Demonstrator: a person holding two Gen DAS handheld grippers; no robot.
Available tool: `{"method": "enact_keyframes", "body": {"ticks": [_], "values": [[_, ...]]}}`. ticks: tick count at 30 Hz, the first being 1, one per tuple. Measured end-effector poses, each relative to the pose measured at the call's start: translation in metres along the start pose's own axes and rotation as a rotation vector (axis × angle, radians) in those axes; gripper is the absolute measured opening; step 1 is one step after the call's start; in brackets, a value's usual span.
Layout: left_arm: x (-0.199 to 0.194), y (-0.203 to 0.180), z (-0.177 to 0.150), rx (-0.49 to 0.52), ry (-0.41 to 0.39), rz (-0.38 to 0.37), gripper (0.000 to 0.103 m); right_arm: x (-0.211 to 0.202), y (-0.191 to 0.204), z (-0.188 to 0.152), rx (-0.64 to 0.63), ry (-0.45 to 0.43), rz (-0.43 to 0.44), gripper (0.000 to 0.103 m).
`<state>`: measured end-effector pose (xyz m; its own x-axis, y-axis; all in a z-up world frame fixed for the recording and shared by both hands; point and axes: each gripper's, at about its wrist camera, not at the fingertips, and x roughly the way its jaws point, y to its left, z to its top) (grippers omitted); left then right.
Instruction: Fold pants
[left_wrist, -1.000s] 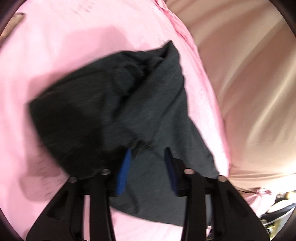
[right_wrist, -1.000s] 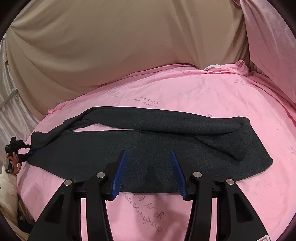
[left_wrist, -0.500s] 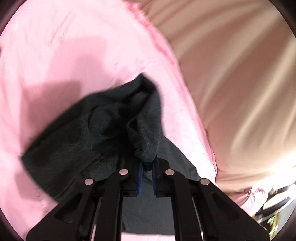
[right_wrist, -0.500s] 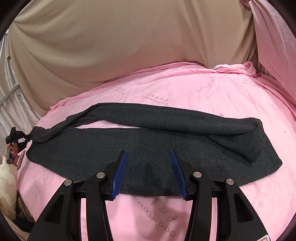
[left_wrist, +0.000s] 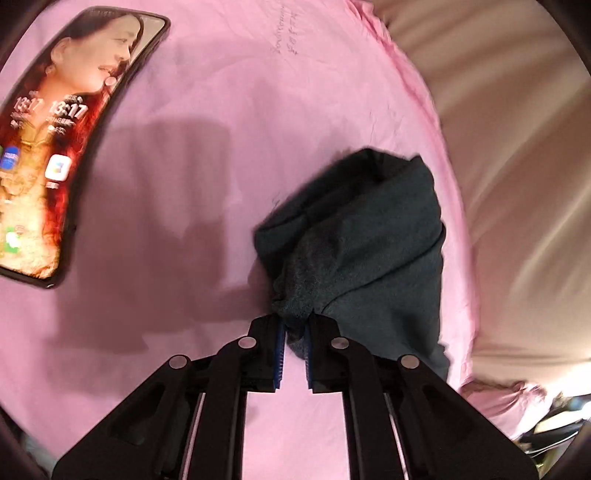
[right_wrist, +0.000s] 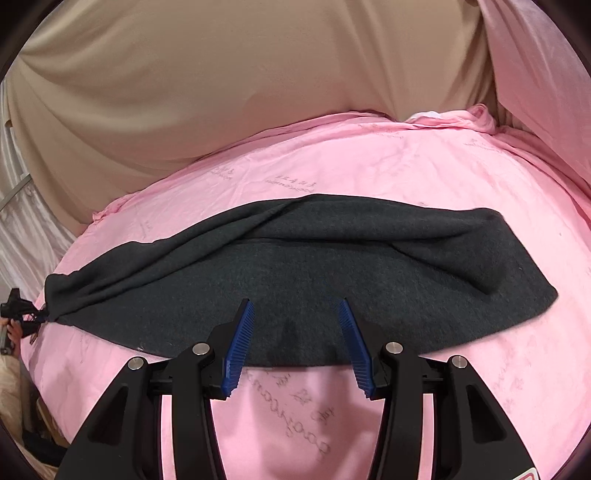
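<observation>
Dark grey pants (right_wrist: 332, 280) lie stretched across a pink sheet (right_wrist: 369, 173), one leg folded over the other. My left gripper (left_wrist: 294, 325) is shut on a bunched end of the pants (left_wrist: 362, 236), which rises in a wad ahead of the blue pads. In the right wrist view that same gripper (right_wrist: 22, 314) appears tiny at the far left, pinching the leg end. My right gripper (right_wrist: 295, 314) hovers open over the near edge of the pants at their middle, nothing between its fingers.
A phone (left_wrist: 55, 147) with a lit screen lies on the sheet at the left. A beige cloth (right_wrist: 240, 92) hangs behind the bed and along its side (left_wrist: 517, 184). A hand (right_wrist: 11, 332) holds the left gripper at the bed's edge.
The left gripper closed on the pants' end and dragged it along, bunching the cloth; the phone came into view. The right gripper stayed open and barely shifted.
</observation>
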<state>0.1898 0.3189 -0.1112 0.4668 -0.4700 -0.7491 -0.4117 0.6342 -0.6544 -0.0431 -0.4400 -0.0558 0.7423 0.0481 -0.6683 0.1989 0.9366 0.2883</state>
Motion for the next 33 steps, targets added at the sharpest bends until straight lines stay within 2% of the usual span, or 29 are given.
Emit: {"method": "enact_keyframes", "body": {"ticks": [3,7,10,11,14,16,20,21,22,24,26,28,30,32,33], "values": [[0.003,-0.010,0.002,0.021,-0.011,0.031,0.008,-0.021,-0.012,-0.001,0.020,-0.031,-0.018,0.063],[0.013,-0.015,0.006,0.020,-0.007,0.056,0.008,-0.031,-0.034,0.012,0.098,-0.051,0.008,0.064],[0.011,-0.016,0.007,0.014,-0.005,0.062,0.008,-0.016,-0.041,0.036,0.168,-0.036,0.095,0.064],[-0.001,-0.007,0.001,0.016,-0.004,0.066,0.008,-0.007,-0.038,0.045,0.181,-0.027,0.136,0.064],[-0.002,-0.011,0.002,0.022,-0.007,0.091,0.008,0.028,-0.012,0.065,0.152,0.013,0.234,0.064],[-0.006,-0.012,0.000,0.022,-0.004,0.099,0.008,0.070,0.012,0.076,0.129,0.090,0.276,0.064],[-0.006,-0.013,0.004,0.018,0.015,0.105,0.008,0.145,0.036,0.082,0.152,0.237,0.237,0.064],[-0.006,-0.014,0.006,0.016,0.024,0.103,0.008,0.151,0.038,0.083,0.156,0.232,0.236,0.057],[-0.007,-0.015,0.008,0.014,0.030,0.102,0.008,0.156,0.041,0.087,0.152,0.231,0.236,0.011],[-0.008,-0.018,0.012,0.011,0.044,0.097,0.008,0.138,0.045,0.100,0.156,0.166,0.270,0.004],[-0.010,-0.020,0.015,0.011,0.053,0.090,0.008,0.092,0.062,0.111,0.056,0.069,0.275,0.004],[-0.013,-0.023,0.019,0.021,0.054,0.086,0.008,0.050,0.069,0.105,-0.012,0.027,0.280,0.003],[-0.014,-0.025,0.022,0.026,0.056,0.084,0.008,0.026,0.066,0.084,-0.055,0.055,0.257,0.003],[-0.012,-0.025,0.025,0.034,0.060,0.087,0.008,0.030,0.055,0.044,-0.086,0.163,0.172,0.003],[-0.011,-0.025,0.026,0.037,0.060,0.087,0.008,0.037,0.046,0.028,-0.076,0.210,0.136,0.008]]}}
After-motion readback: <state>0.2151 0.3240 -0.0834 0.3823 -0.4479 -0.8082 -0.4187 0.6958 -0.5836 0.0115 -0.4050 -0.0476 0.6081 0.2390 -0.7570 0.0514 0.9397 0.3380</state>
